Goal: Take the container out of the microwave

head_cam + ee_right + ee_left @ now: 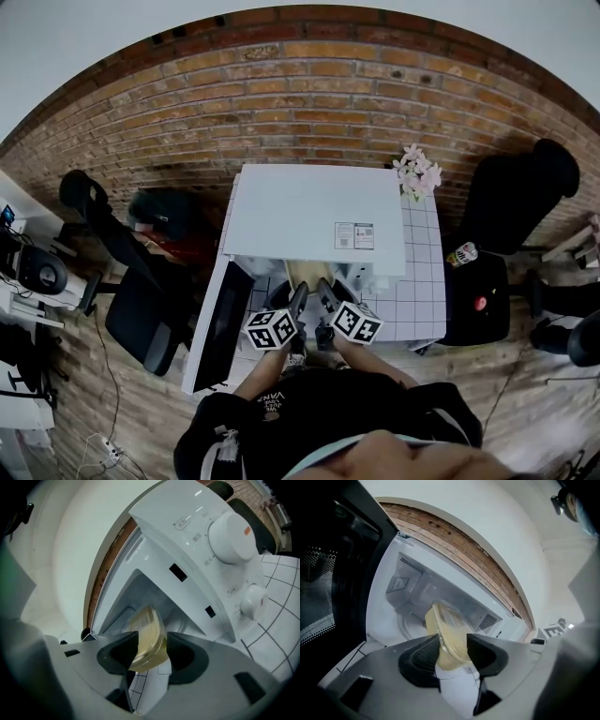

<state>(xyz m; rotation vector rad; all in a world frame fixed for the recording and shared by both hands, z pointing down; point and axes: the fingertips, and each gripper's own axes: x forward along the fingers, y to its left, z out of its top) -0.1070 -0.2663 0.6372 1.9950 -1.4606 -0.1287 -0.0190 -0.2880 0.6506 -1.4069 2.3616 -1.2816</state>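
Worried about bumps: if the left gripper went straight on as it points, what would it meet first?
The container sits gripped in the jaws of the left gripper; beyond it lies the open microwave cavity, likely its back wall, though depth is unclear.

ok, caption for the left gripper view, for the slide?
Left claw grips the container by its edge in front of the open microwave, door swung left.

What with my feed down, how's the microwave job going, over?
Left gripper and right gripper both clamped on the container. Container at mouth of microwave. Door swung wide, nothing blocking.
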